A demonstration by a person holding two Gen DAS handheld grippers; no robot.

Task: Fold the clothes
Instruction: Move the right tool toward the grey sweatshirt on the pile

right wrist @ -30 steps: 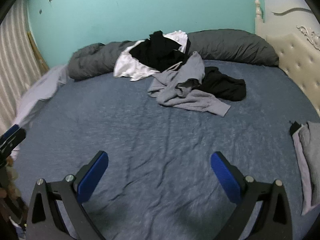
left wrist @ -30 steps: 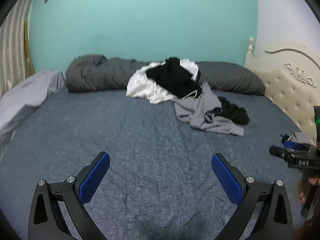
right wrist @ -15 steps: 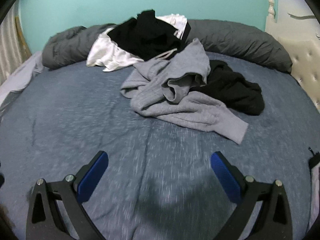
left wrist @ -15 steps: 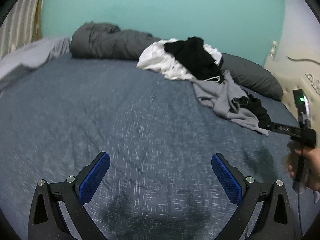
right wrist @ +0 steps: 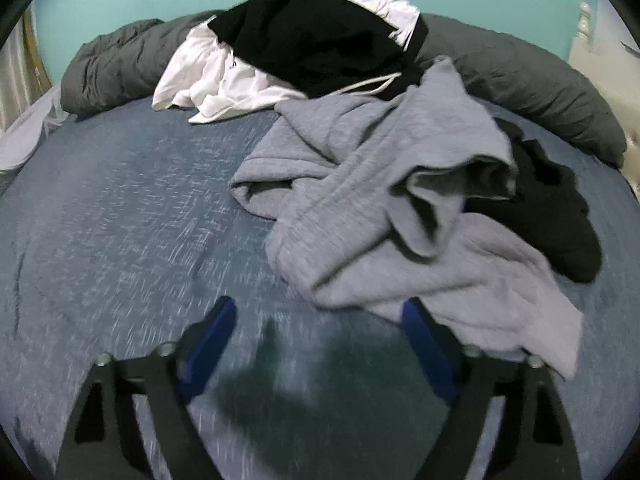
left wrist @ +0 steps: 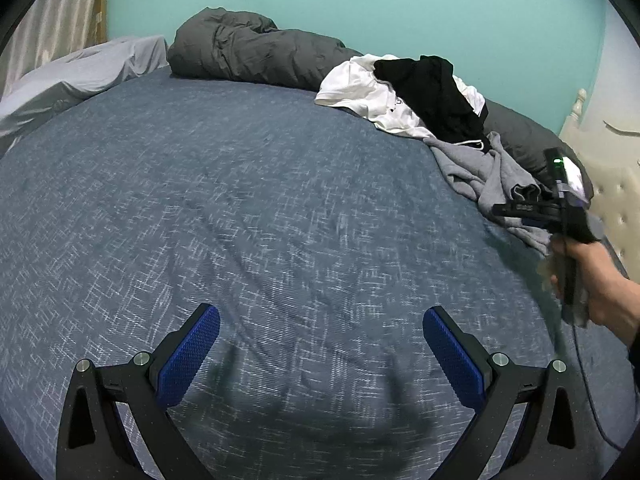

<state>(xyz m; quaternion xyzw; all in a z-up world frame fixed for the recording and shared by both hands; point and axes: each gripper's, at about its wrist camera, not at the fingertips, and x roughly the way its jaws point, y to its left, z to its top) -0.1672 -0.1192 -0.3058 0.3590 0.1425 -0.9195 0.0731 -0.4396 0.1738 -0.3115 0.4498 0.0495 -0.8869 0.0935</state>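
Note:
A crumpled grey sweatshirt (right wrist: pixel 384 216) lies on the blue bedspread (right wrist: pixel 120 220), just ahead of my right gripper (right wrist: pixel 320 332). That gripper is open, its right finger at the sweatshirt's near hem. Behind it are a black garment (right wrist: pixel 316 36) piled on a white one (right wrist: pixel 216 76), and another black garment (right wrist: pixel 560 208) to the right. My left gripper (left wrist: pixel 320 344) is open above bare bedspread (left wrist: pixel 240 200), well to the left of the clothes. The left wrist view shows the grey sweatshirt (left wrist: pixel 480 172) at right, with the right gripper held in a hand (left wrist: pixel 596 280) beside it.
A rolled dark grey duvet (left wrist: pixel 248 52) runs along the far edge under a teal wall. A light grey sheet (left wrist: pixel 72 76) is bunched at the far left. A cream tufted headboard (left wrist: pixel 616 200) stands at the right edge.
Both grippers have moved forward over the bed. The right one has closed in on the grey sweatshirt, which now fills its view. The left view has swung to the left.

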